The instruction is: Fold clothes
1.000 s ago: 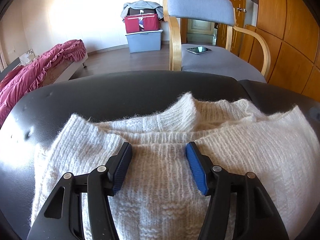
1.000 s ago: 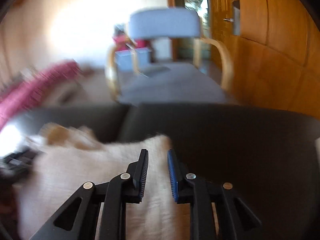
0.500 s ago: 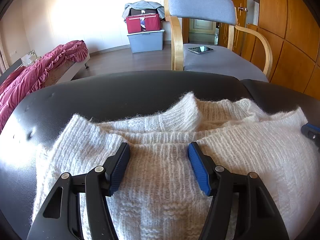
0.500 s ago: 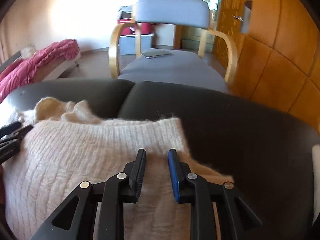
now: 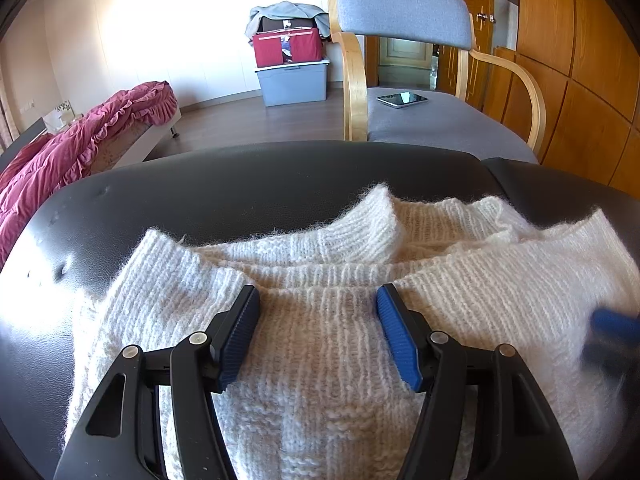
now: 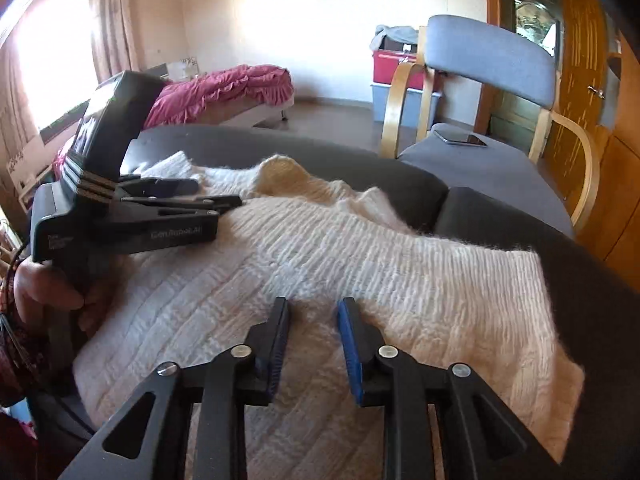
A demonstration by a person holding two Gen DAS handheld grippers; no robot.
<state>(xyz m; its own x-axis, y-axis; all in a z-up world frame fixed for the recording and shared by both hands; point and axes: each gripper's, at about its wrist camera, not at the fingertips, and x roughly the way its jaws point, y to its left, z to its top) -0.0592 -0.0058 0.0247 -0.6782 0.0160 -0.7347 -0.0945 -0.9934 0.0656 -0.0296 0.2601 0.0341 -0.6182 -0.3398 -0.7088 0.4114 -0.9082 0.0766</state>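
Note:
A cream-white knitted sweater (image 5: 332,344) lies spread on a black leather seat (image 5: 256,184), its collar (image 5: 360,220) on the far side. My left gripper (image 5: 318,294) rests on the sweater just below the collar, open, with flat knit showing between its blue pads. My right gripper (image 6: 314,306) hangs over the sweater's (image 6: 360,256) right part with a narrow gap. Its jaws are opening and the pads press on nothing. The right wrist view shows the left gripper (image 6: 218,194) from the side, held by a hand (image 6: 44,288). The right gripper (image 5: 612,332) is a blur at the left view's right edge.
Beyond the seat stands a grey armchair (image 5: 404,12) with wooden arms and a phone (image 5: 402,99) on its cushion. Red bedding (image 5: 80,140) lies on a low bed at left. A grey bin (image 5: 292,84) carries a red bag. Wooden cabinet doors (image 5: 592,80) line the right.
My right gripper has swung left and rolled, coming over the sweater toward the left gripper, its gap slightly wider. It now shows at the left view's right edge. The left gripper stayed put.

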